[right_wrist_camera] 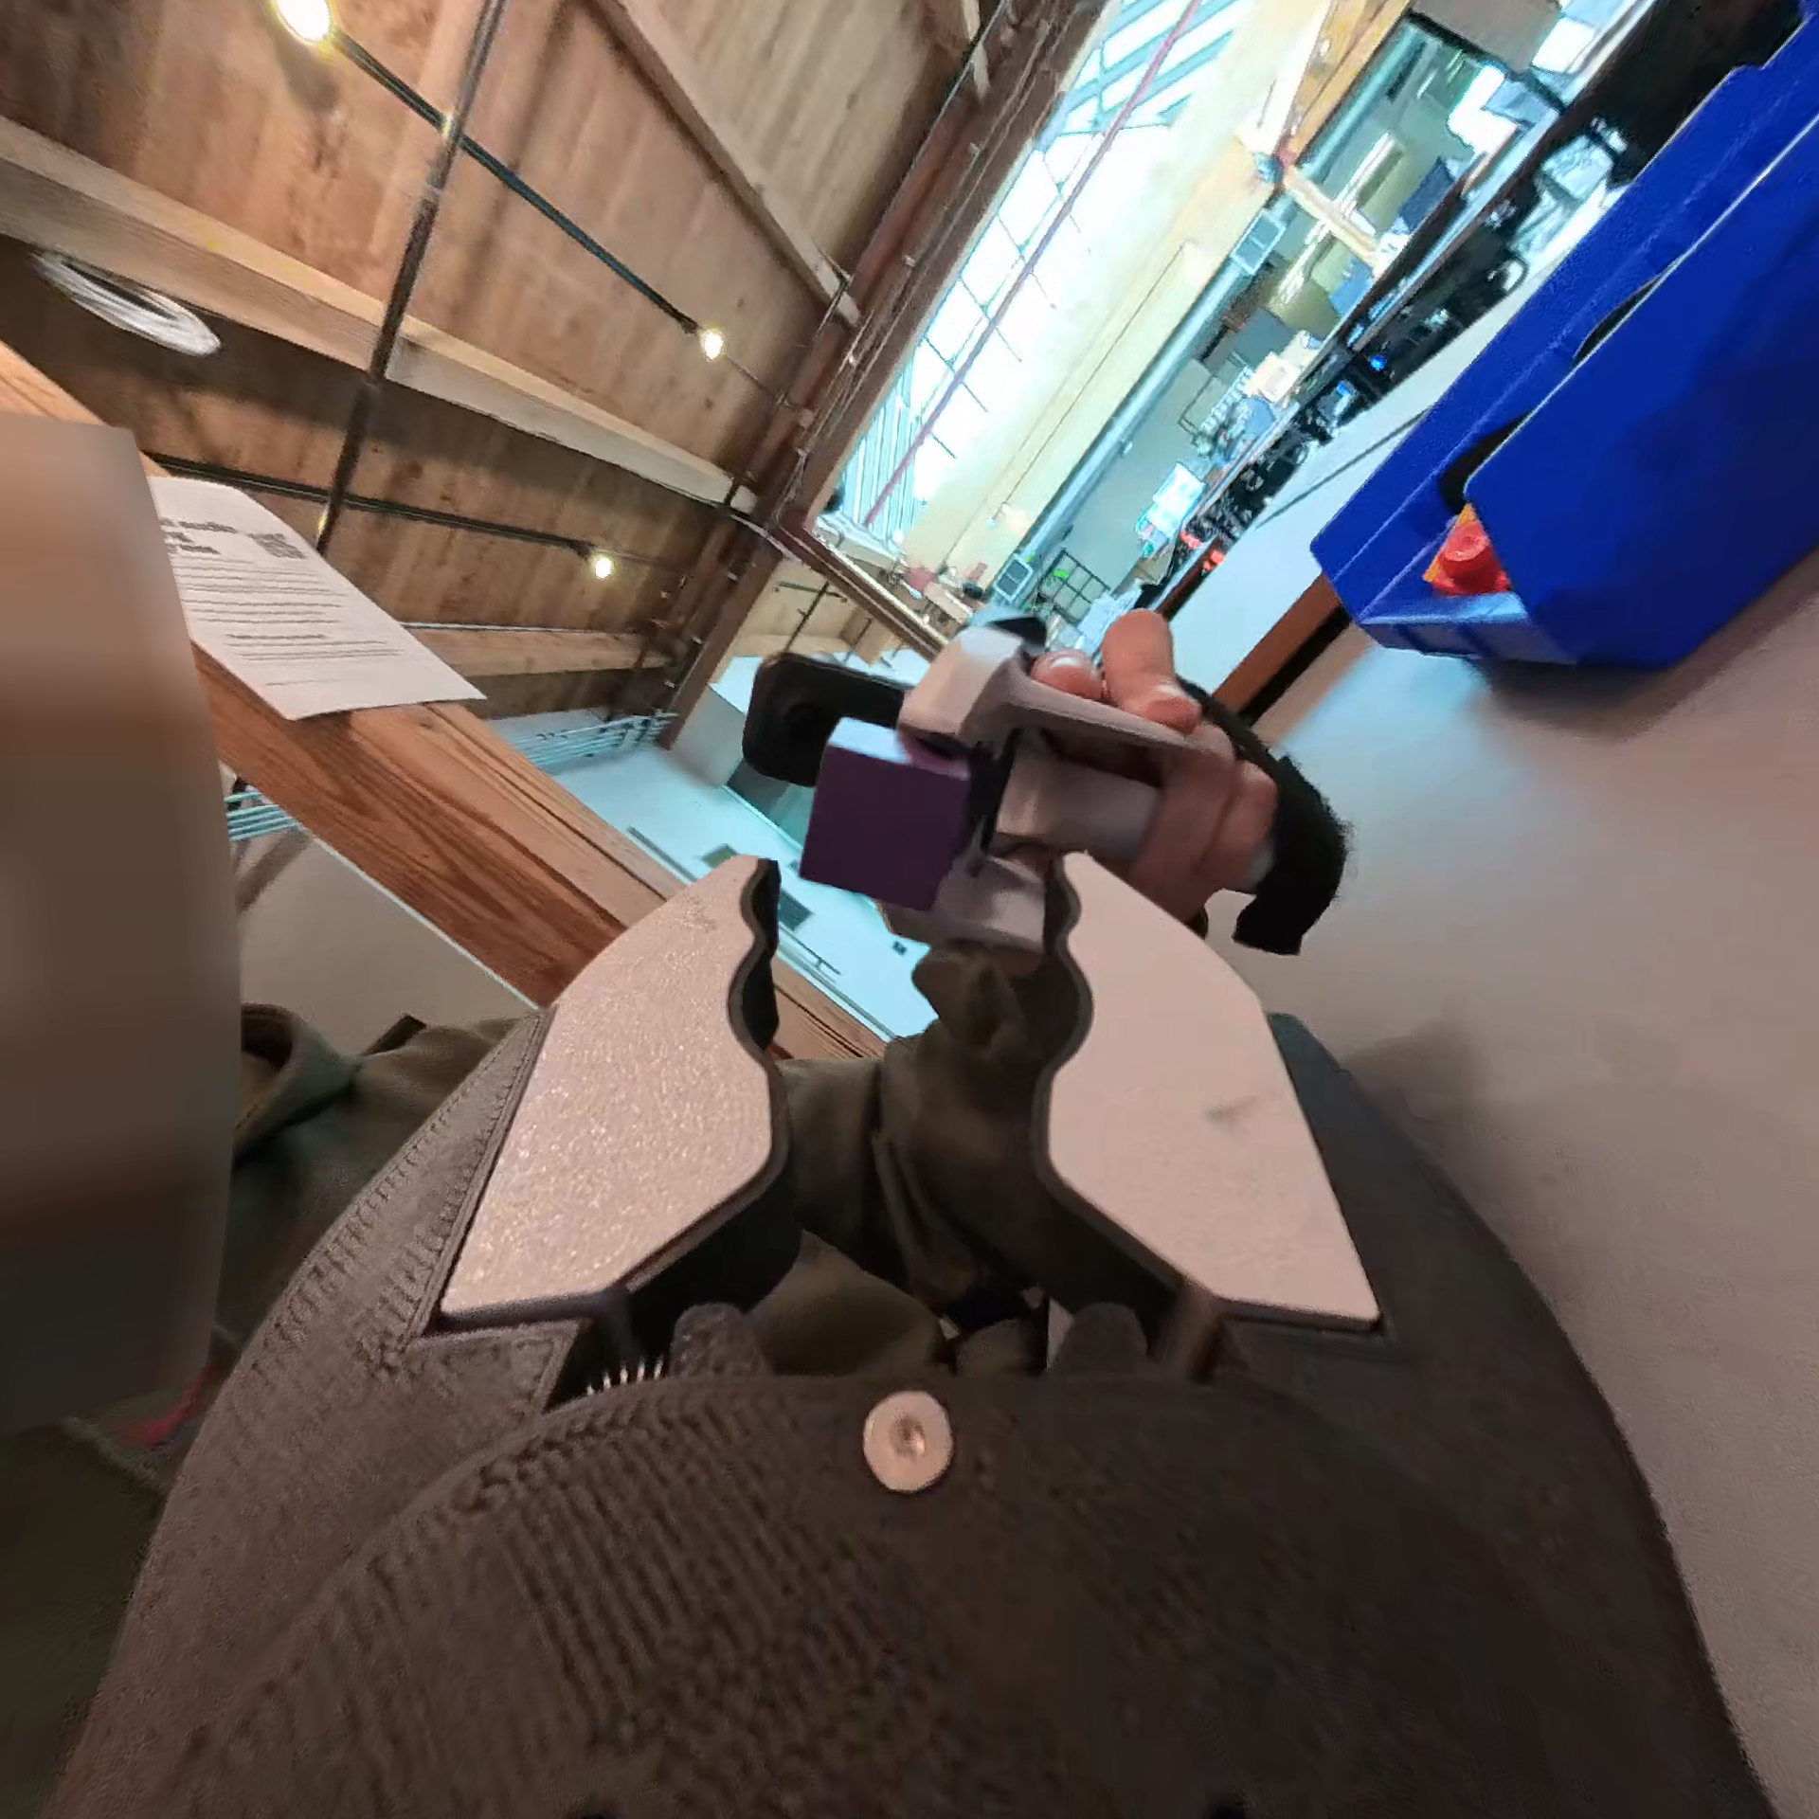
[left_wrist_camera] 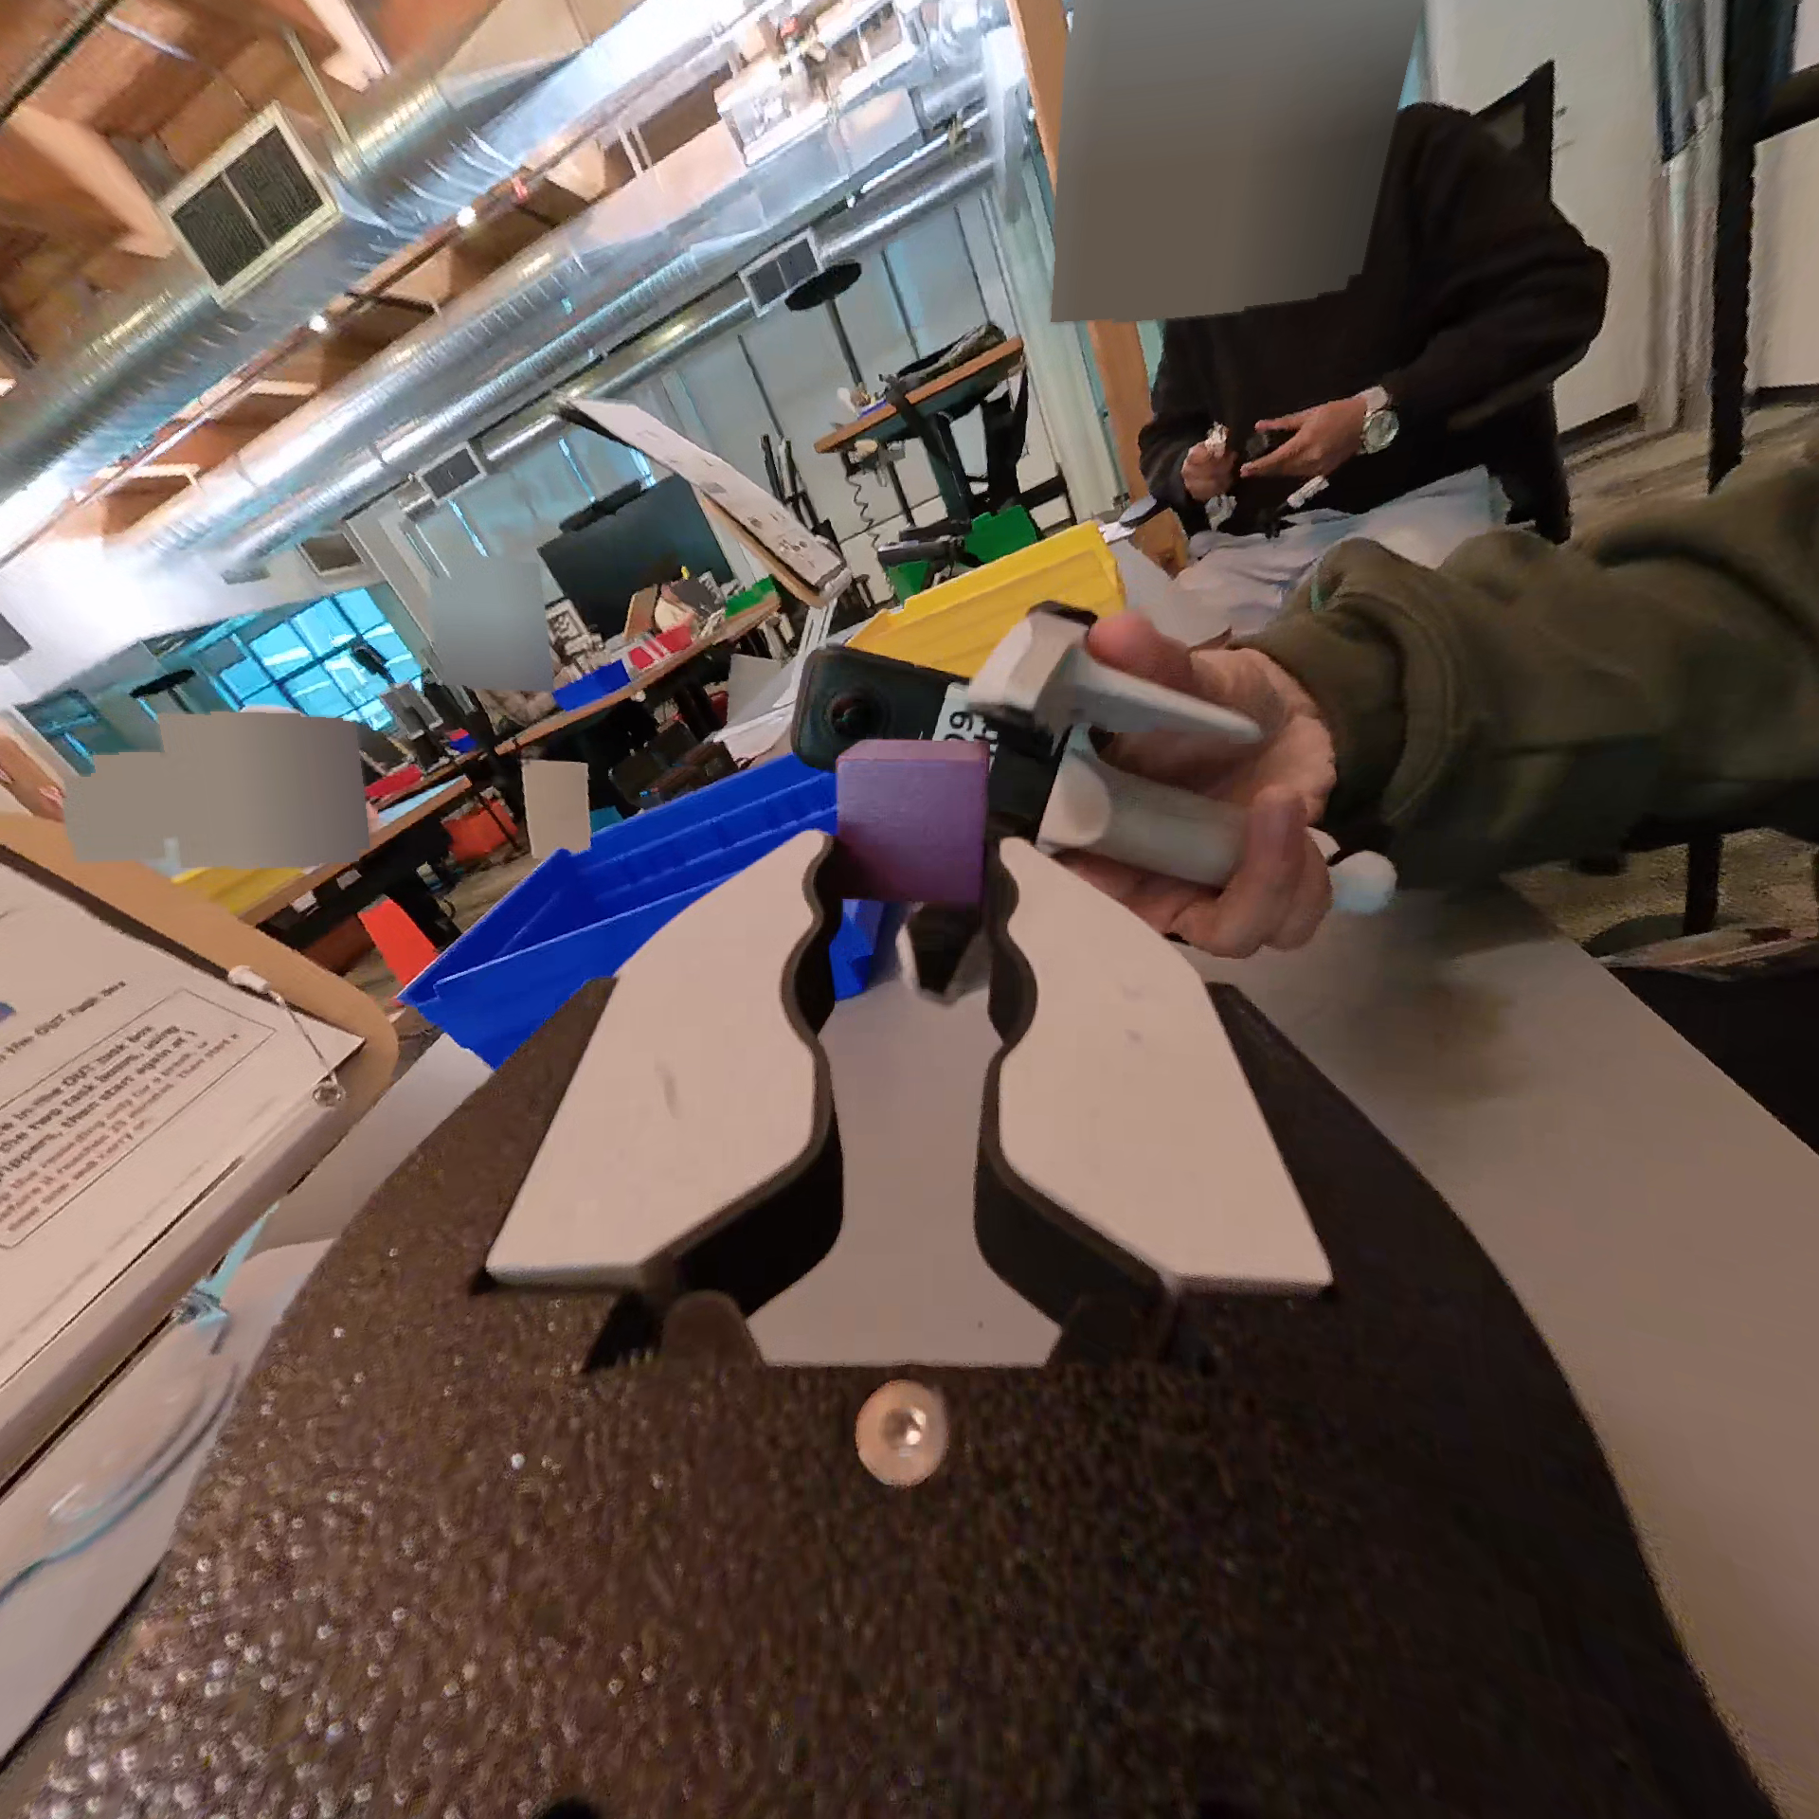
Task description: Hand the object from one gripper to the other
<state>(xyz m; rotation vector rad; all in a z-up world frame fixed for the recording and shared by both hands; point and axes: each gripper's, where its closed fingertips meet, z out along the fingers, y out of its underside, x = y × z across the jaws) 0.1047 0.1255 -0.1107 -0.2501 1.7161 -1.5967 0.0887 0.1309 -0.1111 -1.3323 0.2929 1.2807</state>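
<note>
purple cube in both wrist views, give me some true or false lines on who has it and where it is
1. The purple cube is pinched between the left gripper's fingertips. True.
2. The right gripper is shut on the cube. False: its fingers are spread wide, and the cube sits just beyond their tips.
3. The cube rests on the grey table. False: it is held up in the air.
4. A blue bin stands beyond the cube in the left wrist view. True.
</note>
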